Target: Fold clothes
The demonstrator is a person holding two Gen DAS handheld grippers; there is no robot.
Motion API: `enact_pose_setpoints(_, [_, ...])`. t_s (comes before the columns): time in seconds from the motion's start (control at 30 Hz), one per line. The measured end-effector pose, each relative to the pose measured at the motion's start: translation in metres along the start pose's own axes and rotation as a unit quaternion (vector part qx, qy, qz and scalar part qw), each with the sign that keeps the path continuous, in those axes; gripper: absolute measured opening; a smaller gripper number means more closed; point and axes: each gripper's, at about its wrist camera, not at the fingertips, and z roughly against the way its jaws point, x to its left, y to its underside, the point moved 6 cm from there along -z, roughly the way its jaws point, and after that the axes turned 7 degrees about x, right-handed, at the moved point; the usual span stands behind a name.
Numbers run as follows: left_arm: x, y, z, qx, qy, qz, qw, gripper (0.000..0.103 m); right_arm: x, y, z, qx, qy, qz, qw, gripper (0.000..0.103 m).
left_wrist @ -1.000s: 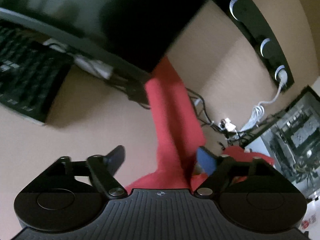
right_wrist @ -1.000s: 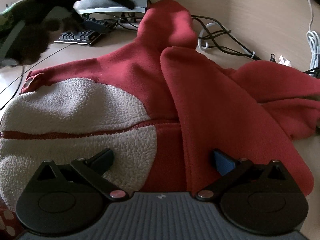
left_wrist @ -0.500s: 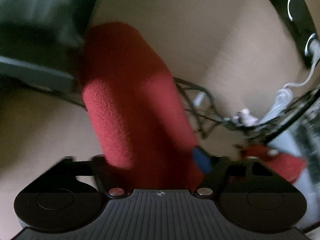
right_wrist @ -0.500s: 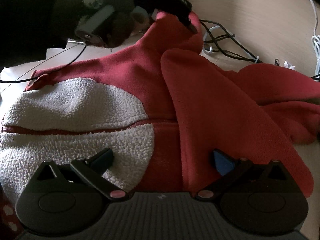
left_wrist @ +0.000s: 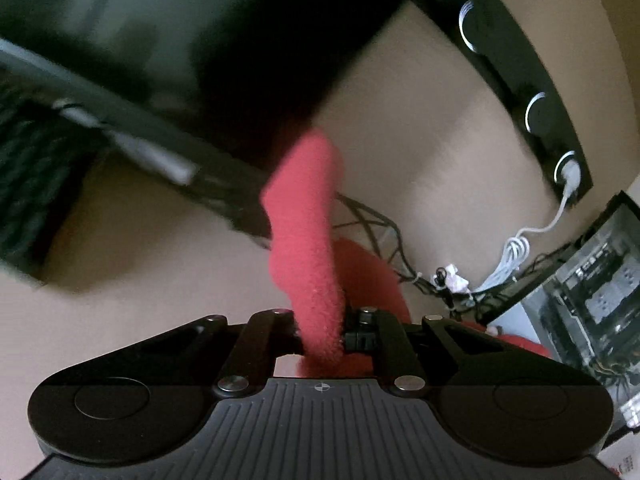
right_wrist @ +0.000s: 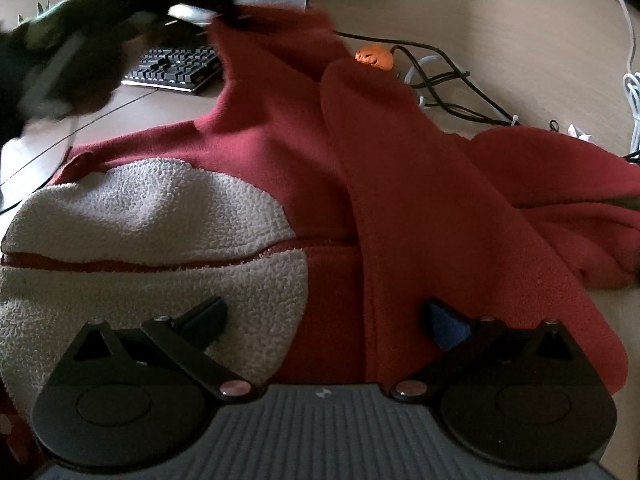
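A red fleece jacket [right_wrist: 280,128] with white fleece lining [right_wrist: 152,216] lies spread on the tan table [right_wrist: 500,20]. One sleeve [right_wrist: 424,184] is folded over the body. My left gripper [left_wrist: 320,332] is shut on the far red sleeve [left_wrist: 308,232] and holds it lifted; it also shows at the top left of the right wrist view [right_wrist: 224,4]. My right gripper [right_wrist: 324,320] is open, hovering low over the jacket's near edge, with its fingers on either side of the folded sleeve.
A black keyboard [right_wrist: 176,68] and a monitor [left_wrist: 200,40] stand at the far left. Black cables [right_wrist: 448,84], a white cable [right_wrist: 632,88] and a small orange figure [right_wrist: 374,56] lie behind the jacket. A black power strip [left_wrist: 532,92] runs along the far edge.
My left gripper has closed on the far sleeve and lifted it up and to the left. My right gripper has stayed open over the jacket's near edge.
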Motion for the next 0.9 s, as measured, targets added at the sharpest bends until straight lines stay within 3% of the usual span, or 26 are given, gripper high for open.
enact_pose_setpoints(0.2, [0.048,0.032,0.047,-0.012,-0.037,0.043,0.9983,0.013,0.036,-0.02,-0.012,0.009,-0.028,0.061,0.998,0.103])
enact_pose_setpoints(0.37, [0.094,0.033,0.099,-0.045,-0.076,0.081,0.9928,0.014,0.074,-0.053,-0.033,-0.008,-0.05,0.098,0.994,0.103])
enact_pose_setpoints(0.47, [0.115,0.035,0.121,-0.033,-0.097,0.085,0.9911,0.04,0.08,-0.08,-0.039,0.013,-0.05,0.069,0.996,0.103])
enact_pose_setpoints(0.5, [0.121,0.036,0.129,-0.03,-0.102,0.083,0.9909,0.064,0.076,-0.088,-0.035,0.008,-0.042,0.047,0.998,0.103])
enact_pose_setpoints(0.53, [0.123,0.036,0.138,-0.031,-0.105,0.072,0.9914,0.081,0.071,-0.095,-0.029,-0.008,-0.024,0.026,0.999,0.103])
enact_pose_setpoints(0.6, [0.123,0.039,0.156,-0.033,-0.105,0.045,0.9929,0.091,0.064,-0.103,-0.022,-0.029,0.023,0.004,0.999,0.103])
enact_pose_setpoints(0.7, [0.112,0.042,0.169,-0.02,-0.081,0.003,0.9965,0.095,0.064,-0.101,-0.044,0.008,0.106,0.042,0.993,0.103])
enact_pose_setpoints(0.77, [0.099,0.05,0.16,0.014,-0.048,-0.028,0.9984,0.096,0.039,-0.097,-0.039,-0.004,0.168,-0.012,0.986,0.103])
enact_pose_setpoints(0.83, [0.088,0.061,0.144,0.054,-0.024,-0.054,0.9968,0.097,0.003,-0.088,-0.02,-0.026,0.229,-0.103,0.968,0.103])
enact_pose_setpoints(0.9, [0.081,0.077,0.126,0.095,-0.016,-0.068,0.993,0.097,-0.043,-0.051,0.02,-0.053,0.297,-0.237,0.923,0.103])
